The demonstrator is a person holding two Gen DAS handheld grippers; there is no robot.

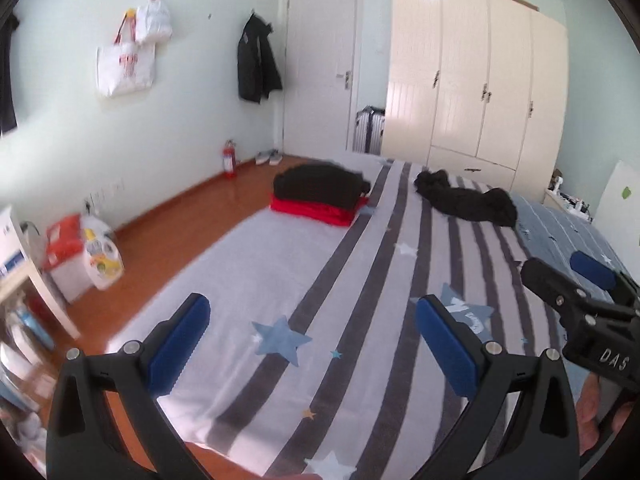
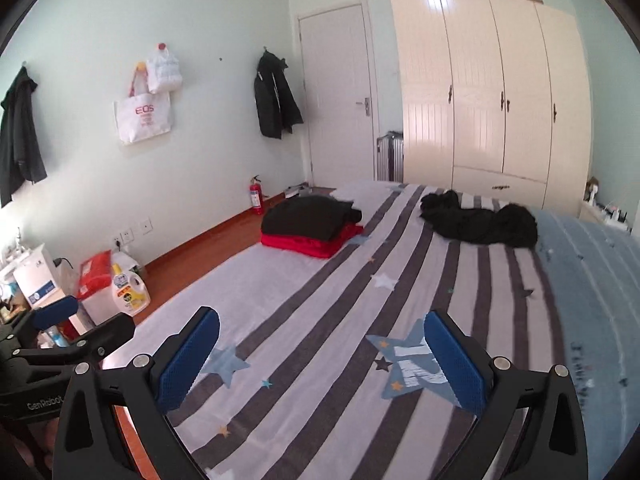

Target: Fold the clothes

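With the left gripper (image 1: 312, 344) and right gripper (image 2: 322, 356) both spread wide and empty, the crumpled black garment (image 2: 480, 222) at the far end of the bed (image 2: 280, 292) looks soft, light and floppy, best pinched at an outer edge.

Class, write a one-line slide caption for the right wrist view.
Open right gripper over the striped bed, facing a folded black-on-red stack and a crumpled black garment.

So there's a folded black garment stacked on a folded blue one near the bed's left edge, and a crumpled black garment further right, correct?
Not quite: the folded black garment sits on a folded red garment, not blue, as the right wrist view shows. The rest holds: the stack is near the striped bed's left edge, the crumpled black garment further right.
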